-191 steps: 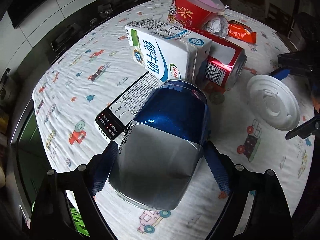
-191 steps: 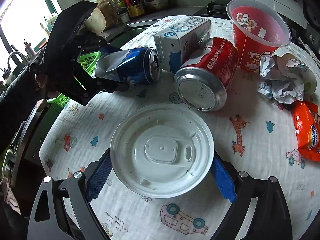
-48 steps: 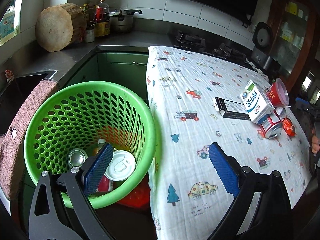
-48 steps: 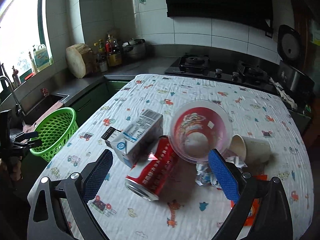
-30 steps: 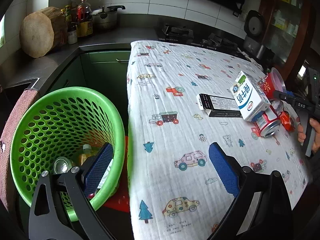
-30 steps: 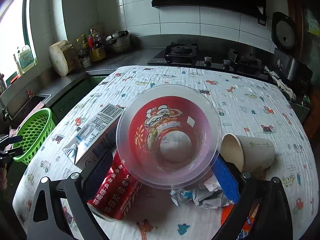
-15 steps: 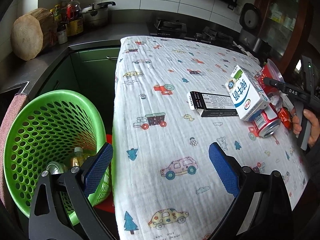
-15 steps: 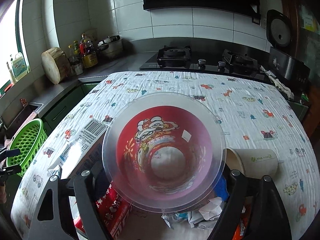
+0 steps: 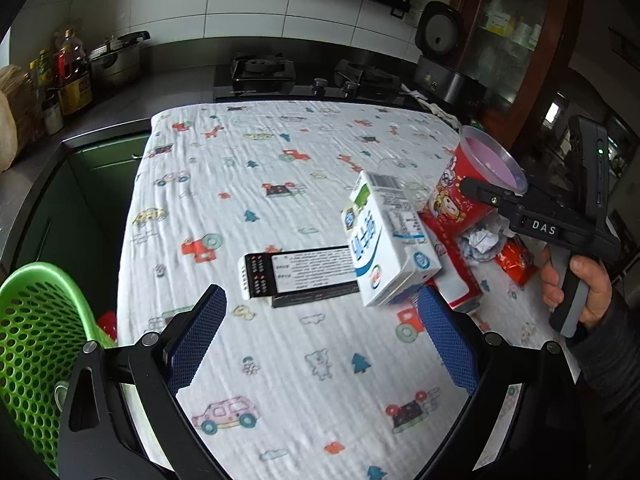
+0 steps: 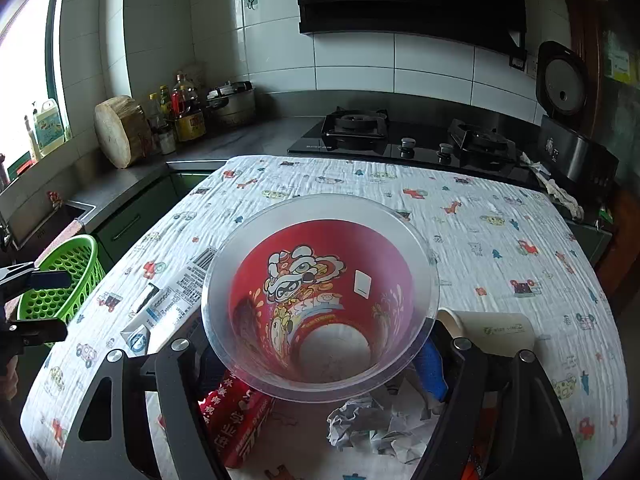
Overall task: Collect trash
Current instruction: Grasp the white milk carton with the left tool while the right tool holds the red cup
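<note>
Right claw [image 10: 320, 364] clamped on red cup [image 10: 320, 292], raised off surface [image 9: 280, 184], mouth toward camera, probably for carrying to green basket [image 9: 36, 344]. Left claw [image 9: 320, 336] spread wide, empty, facing milk carton [image 9: 384, 240], likely next pick.

The right gripper [image 10: 320, 354] has its jaws closed on the red cup [image 10: 320, 300] – crumpled paper [image 10: 376, 424] below, green basket [image 10: 60, 280] off the counter's [image 10: 480, 240] left edge.

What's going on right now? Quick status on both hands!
Right tongs shut on red noodle cup. Left tongs open, empty, above tablecloth. Milk carton, red can, crumpled paper crowd the cup.
</note>
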Demonstrator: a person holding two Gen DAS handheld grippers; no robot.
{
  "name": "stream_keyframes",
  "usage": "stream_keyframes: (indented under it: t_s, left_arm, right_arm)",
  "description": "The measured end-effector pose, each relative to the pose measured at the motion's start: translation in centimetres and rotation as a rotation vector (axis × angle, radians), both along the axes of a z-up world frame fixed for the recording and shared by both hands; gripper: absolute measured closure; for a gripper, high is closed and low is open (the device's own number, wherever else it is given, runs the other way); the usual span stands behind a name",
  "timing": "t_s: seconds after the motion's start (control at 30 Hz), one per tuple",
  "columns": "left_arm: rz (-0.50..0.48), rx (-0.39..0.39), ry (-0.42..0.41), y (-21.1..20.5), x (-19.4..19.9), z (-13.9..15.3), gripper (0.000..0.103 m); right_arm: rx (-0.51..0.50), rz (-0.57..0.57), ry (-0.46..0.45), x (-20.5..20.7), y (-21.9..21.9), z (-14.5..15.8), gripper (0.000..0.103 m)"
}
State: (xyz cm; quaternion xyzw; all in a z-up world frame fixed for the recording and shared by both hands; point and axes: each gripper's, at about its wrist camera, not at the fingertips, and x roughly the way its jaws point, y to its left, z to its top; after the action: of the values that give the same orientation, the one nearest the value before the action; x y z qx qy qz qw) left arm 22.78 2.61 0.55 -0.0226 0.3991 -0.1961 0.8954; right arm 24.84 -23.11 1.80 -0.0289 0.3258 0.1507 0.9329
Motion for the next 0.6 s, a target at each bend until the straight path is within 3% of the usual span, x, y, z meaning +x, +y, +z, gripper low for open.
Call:
stream_keyframes:
  t_s: [0.13,0.33,0.6]
  left_arm:
    - [-0.044,-0.020,0.005,-3.0,1.8,0.7,0.008]
    - [-0.074,0.027,0.031,-6.8,4.2,-0.3,0.010]
    - [-0.048,0.024,0.110,-8.6,7.7,-2.2,0.031]
  right_arm:
    - [0.024,0.007,-0.008,-0.6,-0.8,1.2,0.030]
    - [0.025,0.005,-0.030,-1.7,-2.0,2.6,0.030]
    - [0.028,0.001,-0.038,-2.7,-3.1,3.0,0.030]
